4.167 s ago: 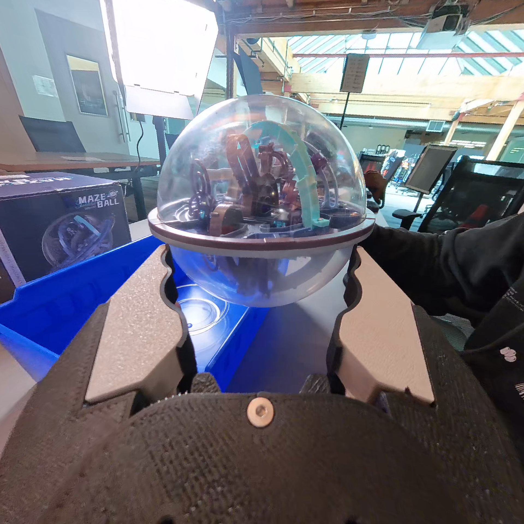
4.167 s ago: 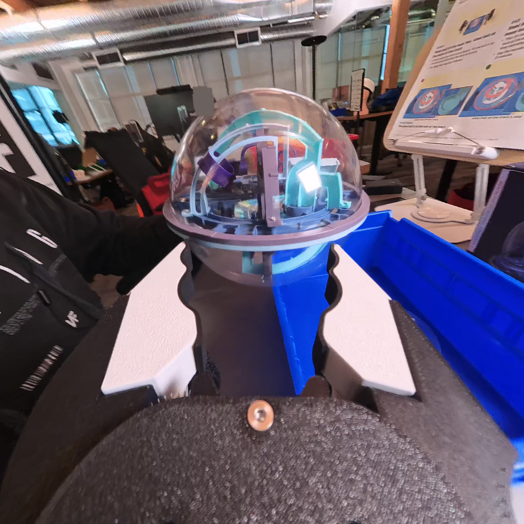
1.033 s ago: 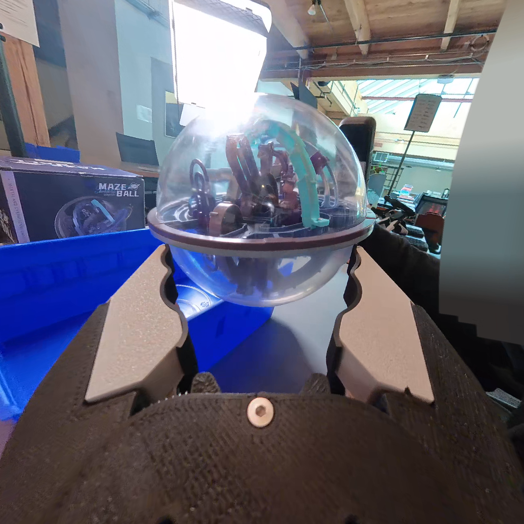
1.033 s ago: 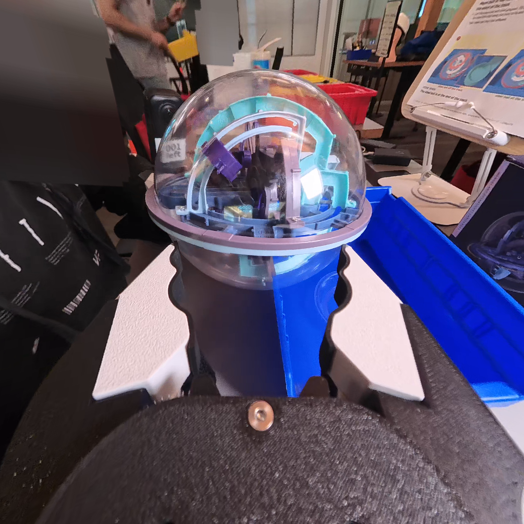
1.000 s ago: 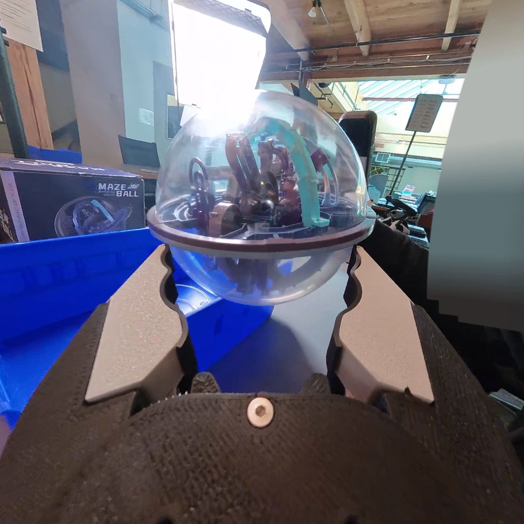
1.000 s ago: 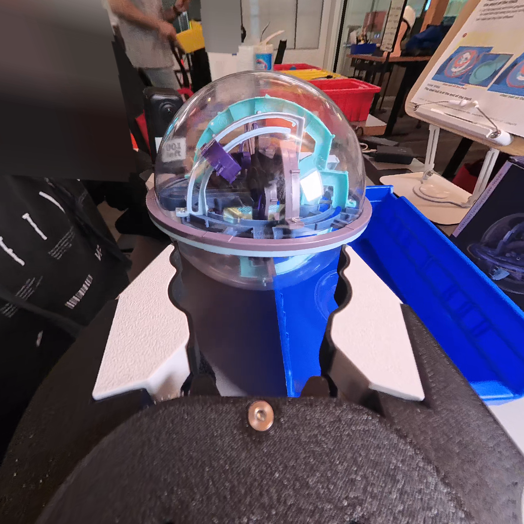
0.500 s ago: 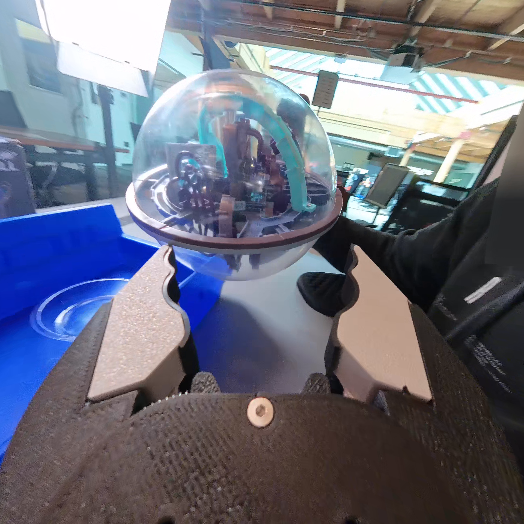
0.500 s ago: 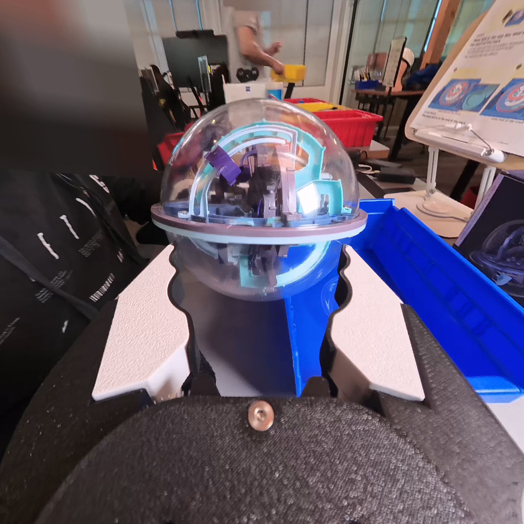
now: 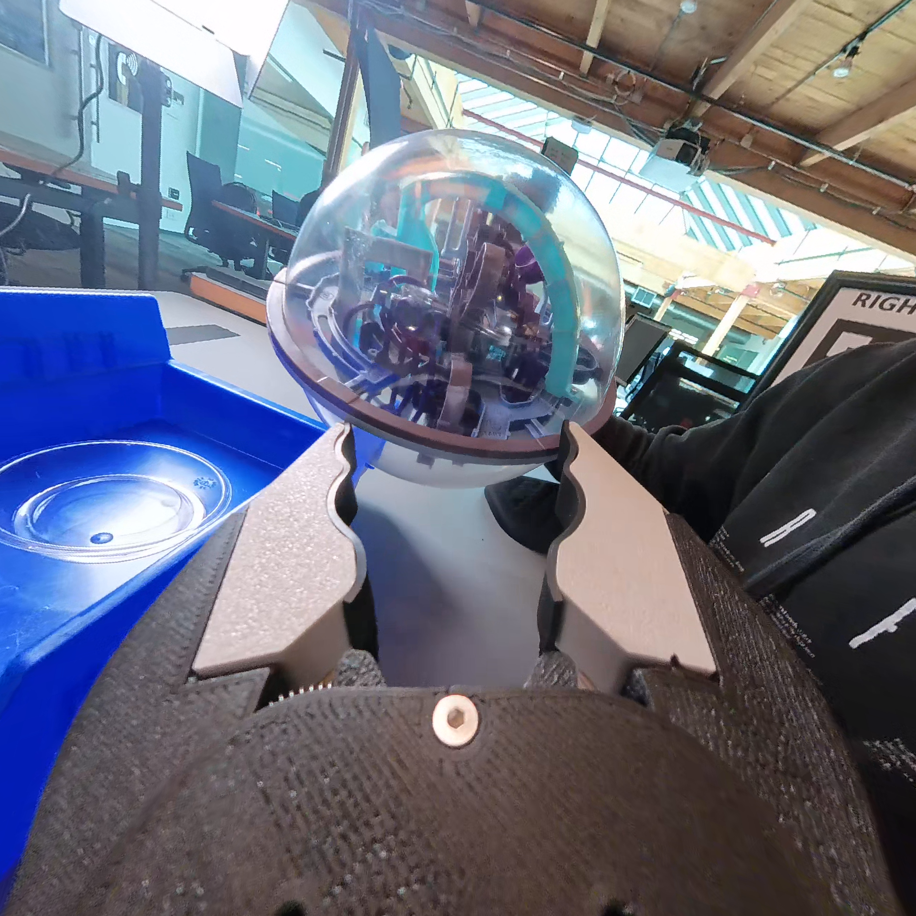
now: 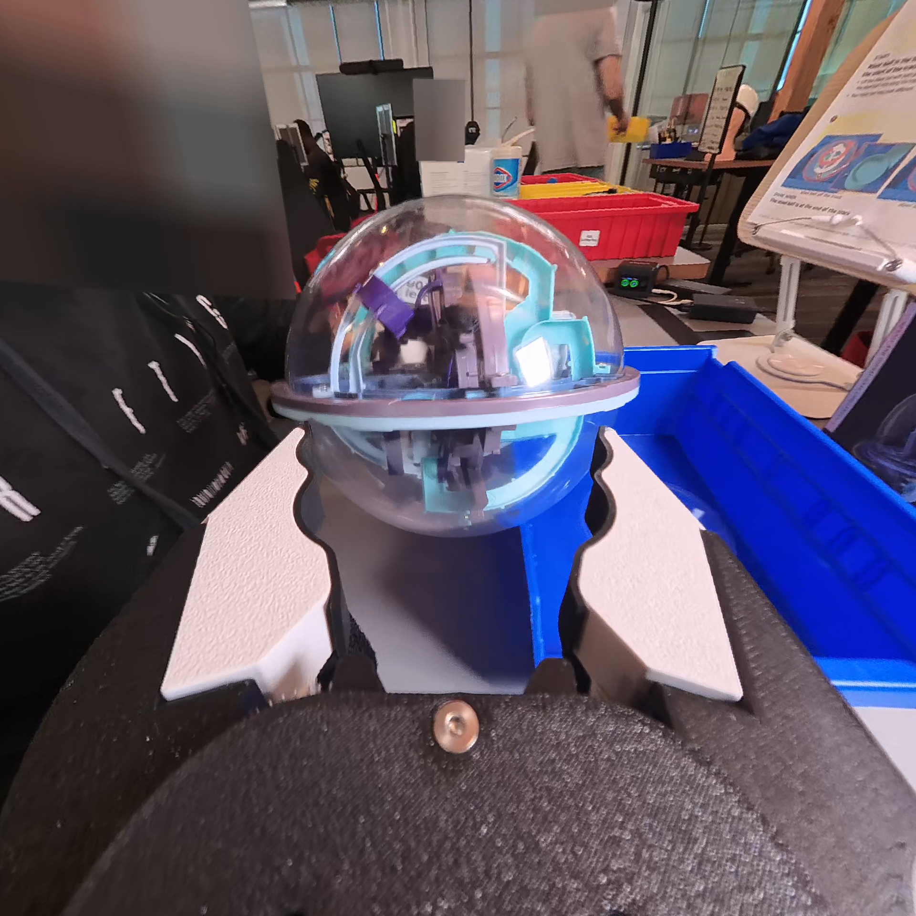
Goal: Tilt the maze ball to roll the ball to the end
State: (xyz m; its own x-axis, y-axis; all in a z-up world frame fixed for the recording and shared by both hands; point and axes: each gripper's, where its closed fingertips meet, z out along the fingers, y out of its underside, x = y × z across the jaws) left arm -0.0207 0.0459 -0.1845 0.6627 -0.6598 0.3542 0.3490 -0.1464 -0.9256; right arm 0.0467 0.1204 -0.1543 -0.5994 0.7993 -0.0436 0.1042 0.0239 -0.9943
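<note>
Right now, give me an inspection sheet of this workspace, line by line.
Surface: pale grey tabletop, bare under the ball.
Job's things: maze ball, clear sphere with a coloured track, held off the table, equator band tilted in the left wrist view.
Clutter: blue bin holding a clear round dish; dark box beside it.
Grippers: left tongs and right tongs each shut on the ball.
Cables: nothing seen on the table.
Surroundings: red bin, instruction board, people.

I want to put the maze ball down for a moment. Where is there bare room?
Bare grey table lies under the maze ball, between the blue bin and the dark sleeve. In the bin, a clear dish takes the floor's middle.
</note>
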